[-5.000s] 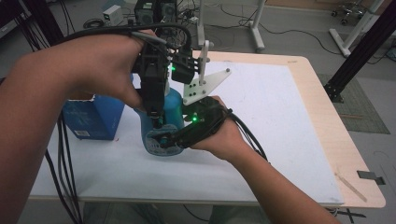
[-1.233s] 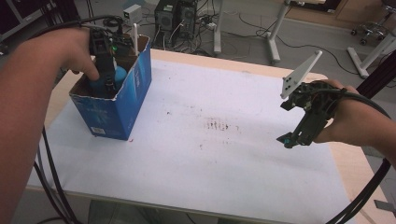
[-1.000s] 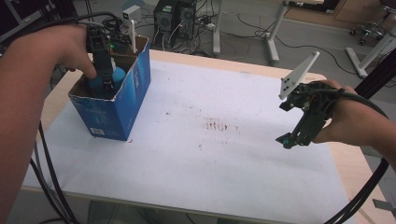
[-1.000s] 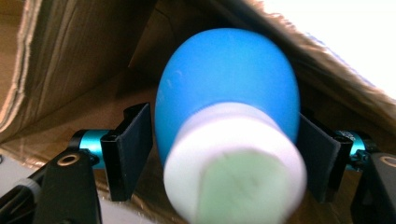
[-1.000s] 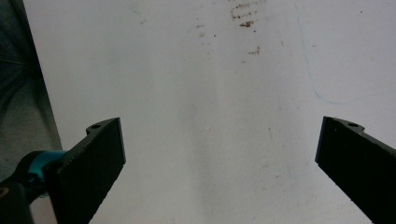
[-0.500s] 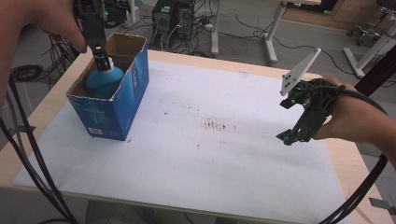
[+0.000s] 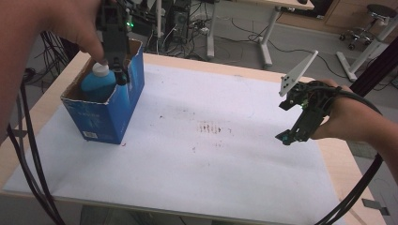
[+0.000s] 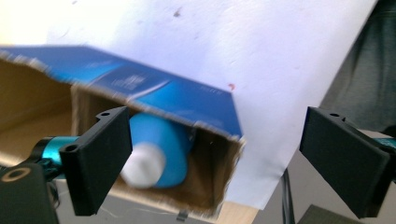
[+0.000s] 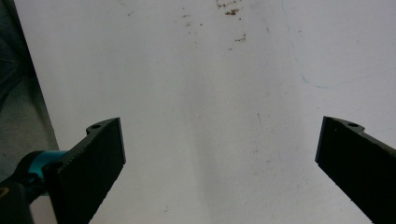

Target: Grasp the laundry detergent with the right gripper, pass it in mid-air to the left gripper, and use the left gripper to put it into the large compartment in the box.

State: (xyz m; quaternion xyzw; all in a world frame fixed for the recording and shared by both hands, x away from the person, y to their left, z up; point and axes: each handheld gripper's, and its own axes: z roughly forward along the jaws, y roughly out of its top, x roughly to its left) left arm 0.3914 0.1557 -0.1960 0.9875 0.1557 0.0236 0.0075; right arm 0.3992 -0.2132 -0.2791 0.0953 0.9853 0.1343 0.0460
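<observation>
At the far left corner of the worktop (image 7: pixel 197 178), your left gripper (image 7: pixel 118 70) hangs just above the blue bottle (image 7: pixel 97 84); its fingers have just been opening and stand wide, empty, since the bottle already sits inside the blue carton (image 7: pixel 117 112). To the right, only stained white sheet (image 7: pixel 216 140) lies between, nothing obstructing. Your right gripper (image 7: pixel 287 138) waits open and empty above the sheet.
</observation>
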